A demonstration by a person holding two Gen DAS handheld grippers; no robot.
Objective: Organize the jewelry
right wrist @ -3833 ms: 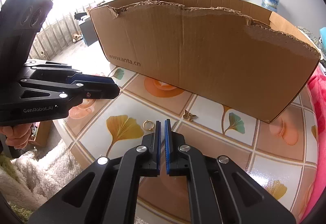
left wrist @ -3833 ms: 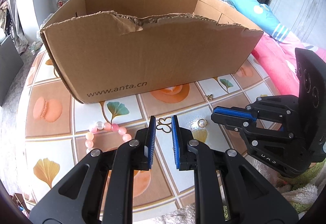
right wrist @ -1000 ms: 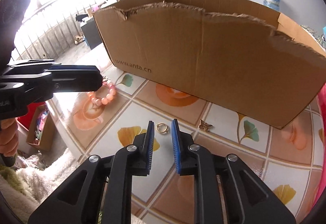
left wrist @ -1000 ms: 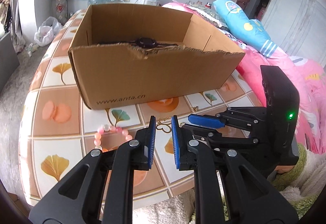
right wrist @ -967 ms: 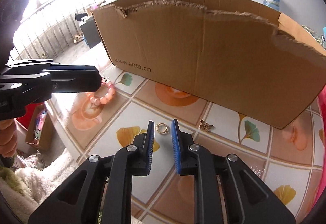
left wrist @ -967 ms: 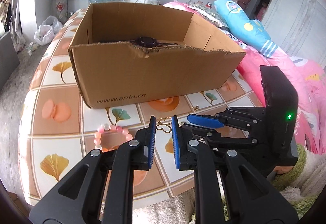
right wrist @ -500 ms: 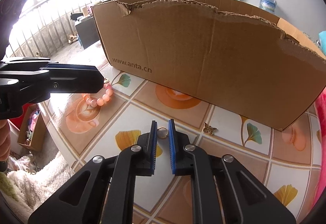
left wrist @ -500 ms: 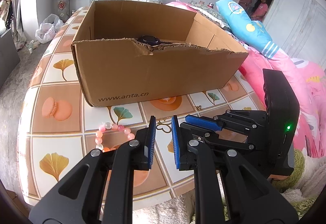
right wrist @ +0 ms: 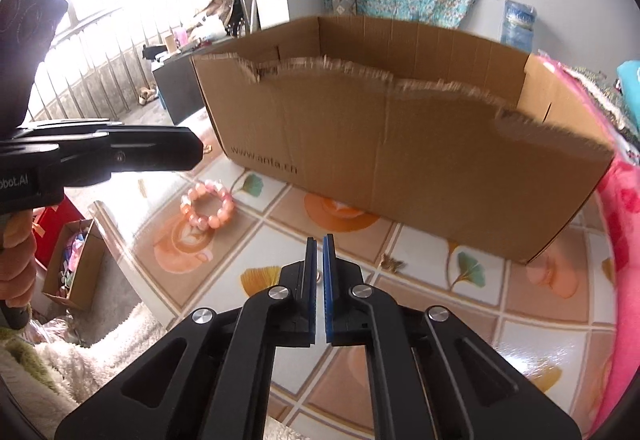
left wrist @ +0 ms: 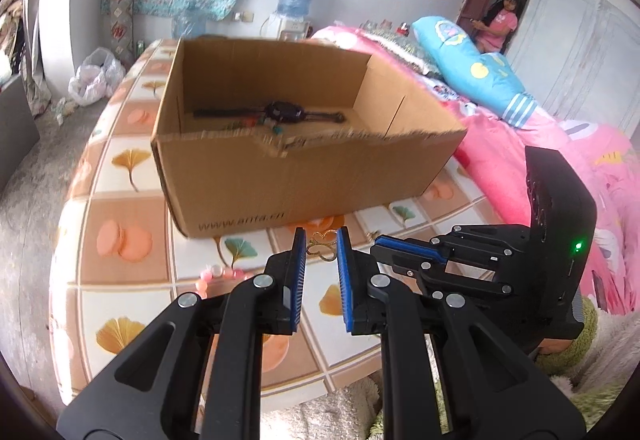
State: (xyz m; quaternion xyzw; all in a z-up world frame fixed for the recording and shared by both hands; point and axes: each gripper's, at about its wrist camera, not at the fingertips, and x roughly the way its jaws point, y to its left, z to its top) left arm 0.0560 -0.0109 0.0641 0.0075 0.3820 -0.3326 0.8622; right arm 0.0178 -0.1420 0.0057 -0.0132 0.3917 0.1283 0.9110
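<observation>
Gold ring (right wrist: 318,275): only a sliver showed, low in the slit of the right gripper (right wrist: 319,240), whose jaws were closing to a hairline gap. The ring was judged to be pinched between them, though the contact itself was mostly hidden by the pads.

Step in hand was judged as carrying the ring to the cardboard box (right wrist: 400,160). To do it well:
- Grip should be kept clenched. The ring is thin and could slip out sideways.
- The ring should be lifted clear of the torn front edge before it is moved across.
- It should be released low over the box floor, so that it is not bounced out.

Left gripper (left wrist: 321,234) was held slack and empty above the tabletop (right wrist: 540,340), with the jaws slightly apart. A gold clover charm (left wrist: 320,249) was seen on the tabletop through the gap, not gripped.

Still on the tabletop in front of the box: a pink bead bracelet (right wrist: 206,206) to the left, and a butterfly charm (right wrist: 391,263) just right of the right gripper's tips. A dark watch (left wrist: 282,111) was seen lying inside the box.
</observation>
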